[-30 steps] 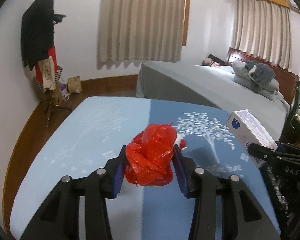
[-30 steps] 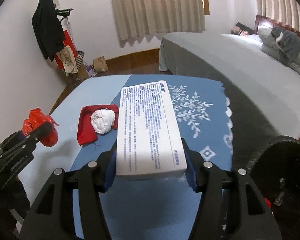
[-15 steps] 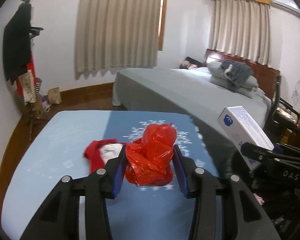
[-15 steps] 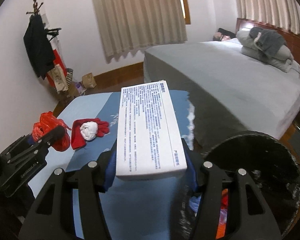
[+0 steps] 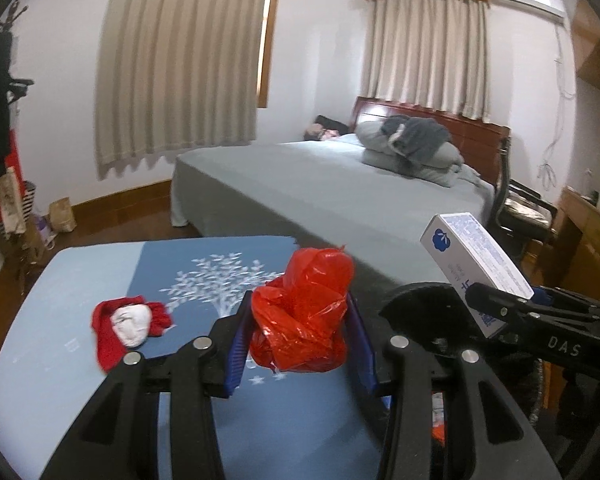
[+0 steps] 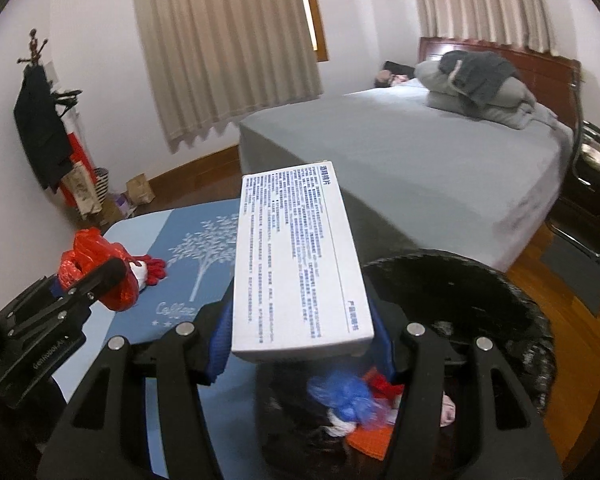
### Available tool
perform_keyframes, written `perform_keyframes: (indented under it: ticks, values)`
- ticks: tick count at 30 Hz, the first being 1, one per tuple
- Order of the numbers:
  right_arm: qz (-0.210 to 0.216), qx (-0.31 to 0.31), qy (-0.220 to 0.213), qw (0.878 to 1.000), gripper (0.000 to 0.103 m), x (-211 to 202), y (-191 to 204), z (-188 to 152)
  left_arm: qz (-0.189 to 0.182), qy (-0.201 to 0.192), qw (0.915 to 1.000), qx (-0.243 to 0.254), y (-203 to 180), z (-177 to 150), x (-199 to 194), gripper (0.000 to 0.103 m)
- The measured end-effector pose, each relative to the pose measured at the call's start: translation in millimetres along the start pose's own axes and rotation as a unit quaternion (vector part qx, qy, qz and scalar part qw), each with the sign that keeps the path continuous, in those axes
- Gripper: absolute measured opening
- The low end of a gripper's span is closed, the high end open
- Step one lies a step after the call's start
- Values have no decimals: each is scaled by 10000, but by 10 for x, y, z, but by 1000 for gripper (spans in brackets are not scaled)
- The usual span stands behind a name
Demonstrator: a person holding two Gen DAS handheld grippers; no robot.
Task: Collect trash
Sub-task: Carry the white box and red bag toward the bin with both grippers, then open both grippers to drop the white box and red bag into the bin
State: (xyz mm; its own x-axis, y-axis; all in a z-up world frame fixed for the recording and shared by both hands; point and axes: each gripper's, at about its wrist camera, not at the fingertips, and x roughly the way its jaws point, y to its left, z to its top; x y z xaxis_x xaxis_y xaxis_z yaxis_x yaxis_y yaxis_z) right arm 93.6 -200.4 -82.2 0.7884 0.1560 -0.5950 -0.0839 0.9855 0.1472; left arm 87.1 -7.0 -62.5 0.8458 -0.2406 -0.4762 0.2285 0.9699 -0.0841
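Observation:
My left gripper [image 5: 298, 336] is shut on a crumpled red plastic bag [image 5: 300, 312], held above the blue table [image 5: 60, 360] near its right edge. My right gripper [image 6: 300, 344] is shut on a white printed box [image 6: 296, 264], which hangs over the rim of a black-lined trash bin [image 6: 500, 312] to the right of the table. Blue, red and orange scraps lie inside the bin. A red cloth with a white wad [image 5: 130, 326] lies on the table to the left. The box [image 5: 476, 264] and right gripper also show at the right of the left wrist view.
A grey bed [image 6: 420, 152] stands beyond the table and bin, with pillows and a person lying at its head. A coat stand [image 6: 40, 120] with bags is at the left wall. A chair [image 5: 520, 212] sits right of the bed. Wooden floor [image 6: 572, 280] shows right of the bin.
Both grippers have swung to the right with their loads. The trash bin has come under the right gripper, and the red cloth with the white wad now lies to the left.

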Motion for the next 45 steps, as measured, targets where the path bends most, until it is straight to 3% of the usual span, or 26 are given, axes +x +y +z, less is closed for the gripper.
perform_keyframes:
  ticks: [16, 30, 33, 37, 45]
  values:
    - [-639, 430, -69, 9970, 55, -308, -723, -252, -698, -40, 9963, 503, -766, 34, 173, 44]
    - [-977, 697, 44, 9928, 56, -315, -1183, -445, -1236, 247, 9888, 799, -1239, -42, 562, 45]
    - [-1055, 744, 97, 9916, 58, -292, -1248, -462, -1424, 380, 9862, 747, -1249, -51, 638, 53]
    - [-1132, 806, 94, 9903, 74, -301, -1312, -489, -1504, 449, 9853, 676, -1229, -58, 651, 64]
    - [-1117, 1009, 70, 9886, 93, -316, -1360, -487, -1277, 378, 9894, 586, -1123, -23, 583, 85]
